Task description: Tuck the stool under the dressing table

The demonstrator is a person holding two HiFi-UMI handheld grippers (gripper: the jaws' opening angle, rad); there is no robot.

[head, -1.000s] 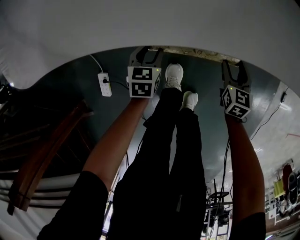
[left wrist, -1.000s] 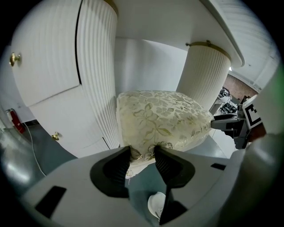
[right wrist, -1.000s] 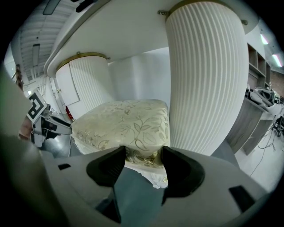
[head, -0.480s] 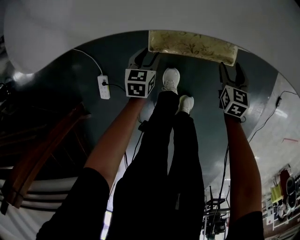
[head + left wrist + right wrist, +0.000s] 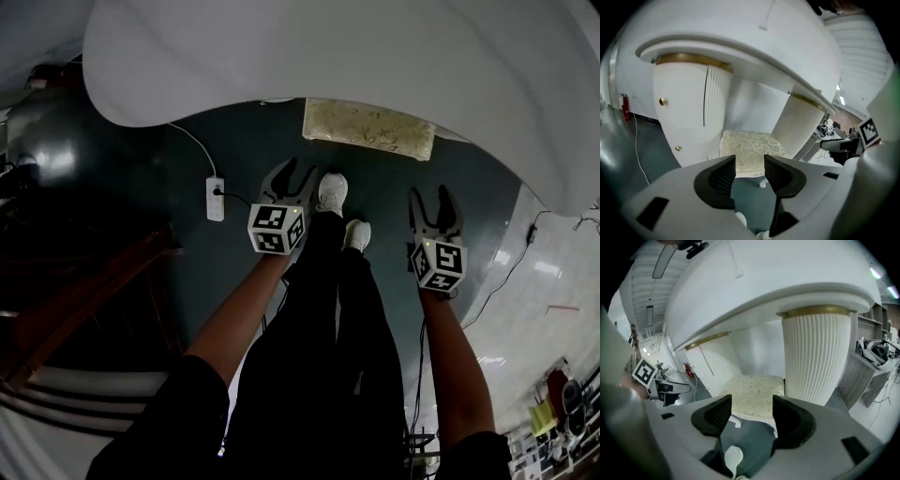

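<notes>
Person stood facing the white, curved-front dressing table, white shoes on the dark grey-green floor.

Stool: a low stool with a cream, gold-patterned padded seat, stood on the floor in the knee gap between the table's two white fluted pedestals, one on the left and one on the right. From the head view its far part lay beneath the tabletop's overhang, with the near strip of cushion showing in front of the edge. Both gripper views looked in at it under the tabletop. Judged largely tucked, perhaps a last nudge wanting.

Left gripper: jaws wide apart, nothing between the pads, only cushion and floor seen through the gap. Right gripper: likewise spread and empty. Neither touched the stool; both were held apart from it, aimed down and forward, one either side of the person's legs. That spacing matched the seat's two near corners, which would suit a two-handed push, so the seat would go in square and not skew against a pedestal.

A white power strip with its cable lay on the floor to the left, well apart from the stool and out of its path.
</notes>
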